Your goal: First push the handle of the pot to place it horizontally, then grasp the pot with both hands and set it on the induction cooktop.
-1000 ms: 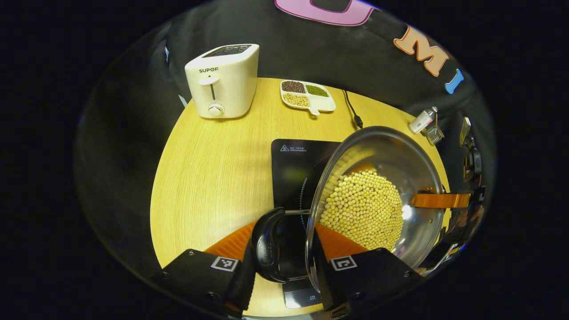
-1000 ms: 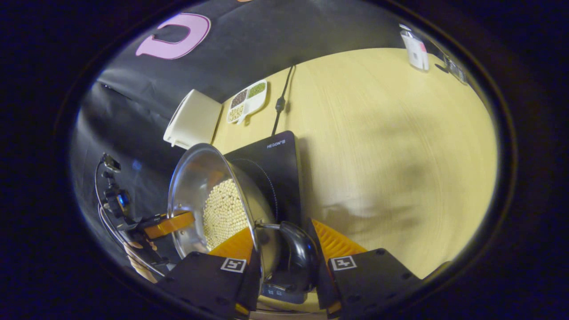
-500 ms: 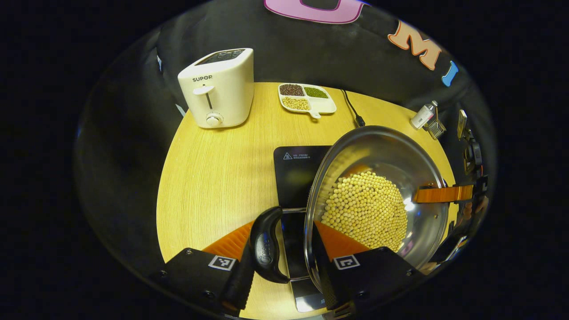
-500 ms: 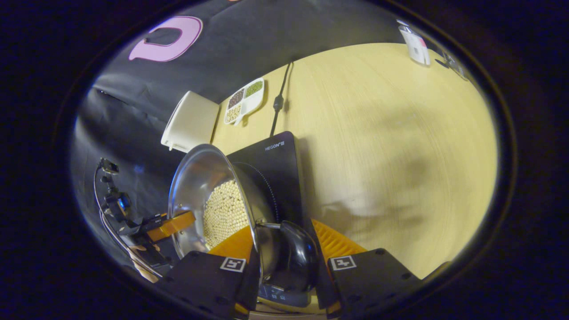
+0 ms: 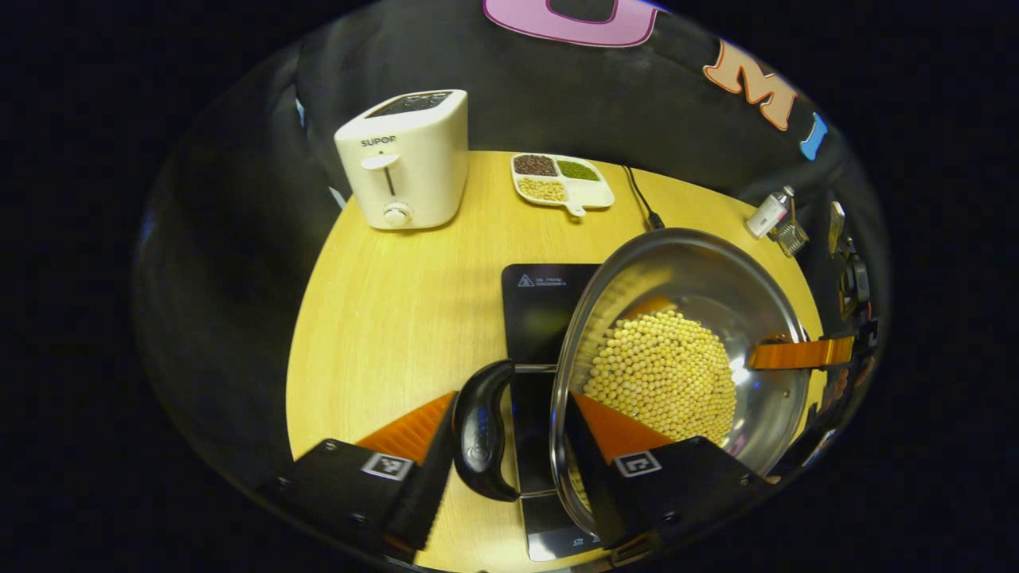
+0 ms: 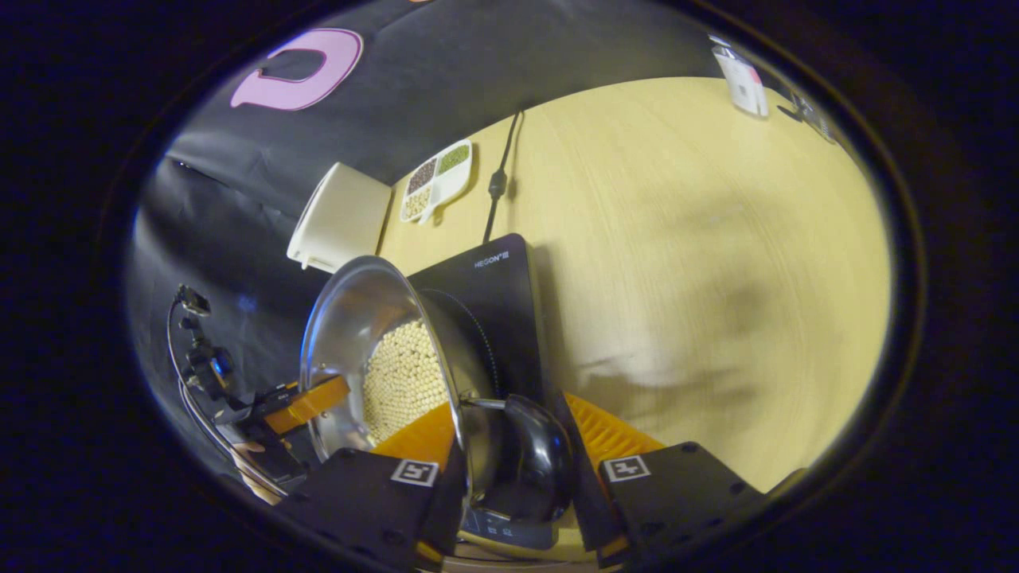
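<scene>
Above one cooktop [image 5: 541, 306], two grippers' fingers [image 5: 414, 426] [image 6: 426, 438] each clamp one pot [image 5: 700, 270] handle.

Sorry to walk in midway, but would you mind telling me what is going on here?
A person is carrying a steel pot of pale beans with two handheld grippers. The left gripper brackets one black side handle, the right gripper the other. The pot hangs over the induction cooktop, not yet clearly set down.
</scene>
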Action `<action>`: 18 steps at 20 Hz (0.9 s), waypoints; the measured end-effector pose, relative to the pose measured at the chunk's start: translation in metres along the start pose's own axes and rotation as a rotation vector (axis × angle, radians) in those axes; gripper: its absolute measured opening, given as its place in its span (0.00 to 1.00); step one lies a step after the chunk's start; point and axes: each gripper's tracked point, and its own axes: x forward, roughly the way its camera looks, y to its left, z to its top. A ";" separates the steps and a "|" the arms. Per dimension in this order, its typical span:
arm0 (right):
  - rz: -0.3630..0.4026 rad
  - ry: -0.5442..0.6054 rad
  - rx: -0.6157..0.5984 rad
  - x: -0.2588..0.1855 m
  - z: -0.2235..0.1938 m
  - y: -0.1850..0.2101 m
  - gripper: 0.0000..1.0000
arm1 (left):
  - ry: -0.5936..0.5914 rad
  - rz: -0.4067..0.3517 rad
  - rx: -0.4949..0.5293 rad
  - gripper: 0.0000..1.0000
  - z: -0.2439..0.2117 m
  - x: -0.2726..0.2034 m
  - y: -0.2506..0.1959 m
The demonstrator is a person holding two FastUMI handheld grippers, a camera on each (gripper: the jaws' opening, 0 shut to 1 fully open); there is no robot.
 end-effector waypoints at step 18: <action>-0.107 -0.373 -0.012 -0.164 0.028 -0.078 0.93 | -0.170 0.066 -0.178 0.99 -0.058 -0.123 -0.069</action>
